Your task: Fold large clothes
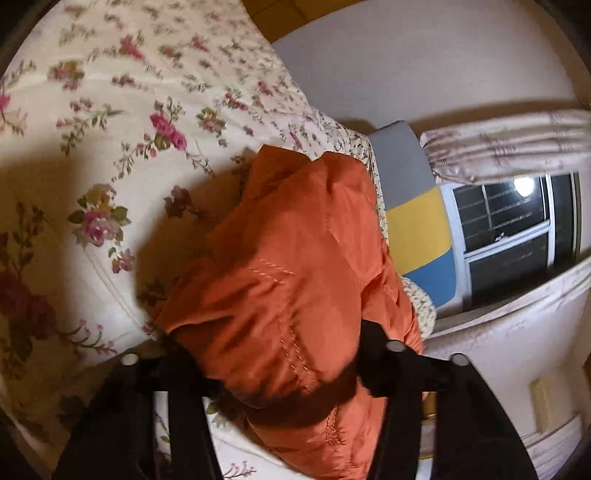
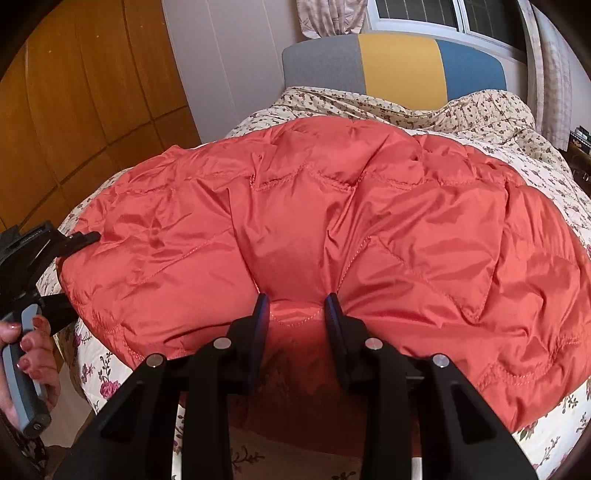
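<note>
A large orange quilted down jacket (image 2: 332, 221) lies spread across a floral bedspread (image 2: 498, 110). My right gripper (image 2: 297, 306) is at the jacket's near edge, its two fingers closed on a fold of the fabric. My left gripper (image 2: 70, 266) shows at the far left of the right wrist view, one finger above and one below the jacket's left edge. In the left wrist view the jacket (image 1: 295, 277) bunches up between the black fingers (image 1: 373, 354) of my left gripper (image 1: 273, 373), which grips it.
The headboard (image 2: 399, 62) is grey, yellow and blue, under a window with curtains (image 2: 325, 18). A wooden wardrobe (image 2: 81, 92) stands left of the bed. A hand (image 2: 33, 354) holds the left gripper's handle. The window (image 1: 517, 232) also shows in the left wrist view.
</note>
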`<state>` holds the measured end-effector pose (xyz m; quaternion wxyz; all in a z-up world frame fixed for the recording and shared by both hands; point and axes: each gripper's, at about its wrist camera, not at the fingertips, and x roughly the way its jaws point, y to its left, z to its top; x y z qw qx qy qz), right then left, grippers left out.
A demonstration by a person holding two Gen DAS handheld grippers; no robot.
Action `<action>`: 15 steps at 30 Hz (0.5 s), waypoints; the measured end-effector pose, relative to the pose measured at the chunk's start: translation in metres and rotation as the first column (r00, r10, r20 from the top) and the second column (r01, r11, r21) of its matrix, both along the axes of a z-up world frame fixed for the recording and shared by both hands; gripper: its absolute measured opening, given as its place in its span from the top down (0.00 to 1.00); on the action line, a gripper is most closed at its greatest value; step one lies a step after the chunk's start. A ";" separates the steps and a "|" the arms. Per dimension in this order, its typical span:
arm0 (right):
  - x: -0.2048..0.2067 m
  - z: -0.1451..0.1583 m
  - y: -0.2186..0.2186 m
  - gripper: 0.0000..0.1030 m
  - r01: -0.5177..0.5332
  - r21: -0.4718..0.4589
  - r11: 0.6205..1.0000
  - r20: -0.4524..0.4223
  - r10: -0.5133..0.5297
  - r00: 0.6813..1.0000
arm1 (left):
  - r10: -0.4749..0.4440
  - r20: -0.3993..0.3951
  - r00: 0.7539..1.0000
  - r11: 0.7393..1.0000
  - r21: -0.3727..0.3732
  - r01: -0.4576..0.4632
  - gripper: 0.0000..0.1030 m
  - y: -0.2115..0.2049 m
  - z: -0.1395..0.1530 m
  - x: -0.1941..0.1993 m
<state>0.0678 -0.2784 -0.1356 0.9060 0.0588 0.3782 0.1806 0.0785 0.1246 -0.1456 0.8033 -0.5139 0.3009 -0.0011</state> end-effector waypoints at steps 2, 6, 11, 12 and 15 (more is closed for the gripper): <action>0.000 -0.001 0.000 0.70 0.002 -0.002 1.000 0.004 -0.002 1.000 | -0.009 0.015 1.000 0.999 0.040 0.008 0.64 -0.002 0.012 -0.002; -0.001 -0.004 0.001 0.70 0.009 -0.004 1.000 0.007 -0.009 1.000 | -0.044 0.102 0.994 0.982 0.187 0.025 0.70 -0.021 0.052 -0.009; -0.002 -0.007 0.001 0.70 0.015 0.007 1.000 0.010 -0.015 1.000 | -0.172 0.217 0.961 0.906 0.418 0.068 0.70 -0.071 0.107 -0.013; -0.002 -0.008 0.000 0.70 0.018 0.017 1.000 0.006 -0.018 1.000 | -0.201 0.231 0.952 0.886 0.457 0.076 0.70 -0.081 0.115 -0.012; 0.000 -0.008 -0.003 0.70 0.022 0.042 0.999 -0.005 -0.022 1.000 | -0.296 0.268 0.917 0.822 0.560 0.102 0.70 -0.115 0.136 -0.014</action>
